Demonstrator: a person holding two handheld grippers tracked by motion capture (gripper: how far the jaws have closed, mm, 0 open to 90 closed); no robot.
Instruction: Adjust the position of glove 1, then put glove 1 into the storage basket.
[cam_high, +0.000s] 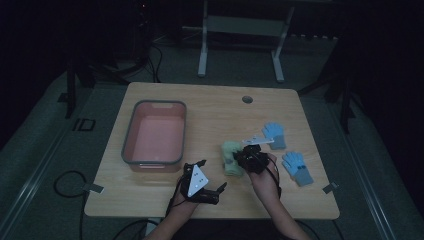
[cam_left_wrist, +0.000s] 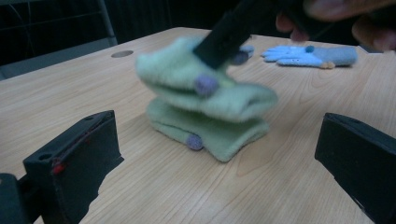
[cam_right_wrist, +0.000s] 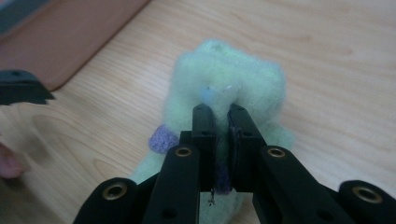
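Two pale green gloves with purple fingertips lie near the table's middle front. My right gripper (cam_high: 240, 157) is shut on the upper green glove (cam_left_wrist: 205, 88), which hangs lifted and blurred over the lower green glove (cam_left_wrist: 210, 133). In the right gripper view its jaws (cam_right_wrist: 220, 114) pinch the fuzzy green glove (cam_right_wrist: 224, 79) close together. My left gripper (cam_high: 212, 175) rests open near the front edge, left of the green gloves (cam_high: 231, 156), with nothing between its jaws. In the left gripper view both gloves sit ahead of the wide-apart jaws.
A pink bin (cam_high: 152, 162) with a grey rim stands at the table's left. Two blue gloves (cam_high: 275, 134) (cam_high: 297, 167) lie at the right. A round hole (cam_high: 247, 99) is in the table's far side. A desk frame stands behind the table.
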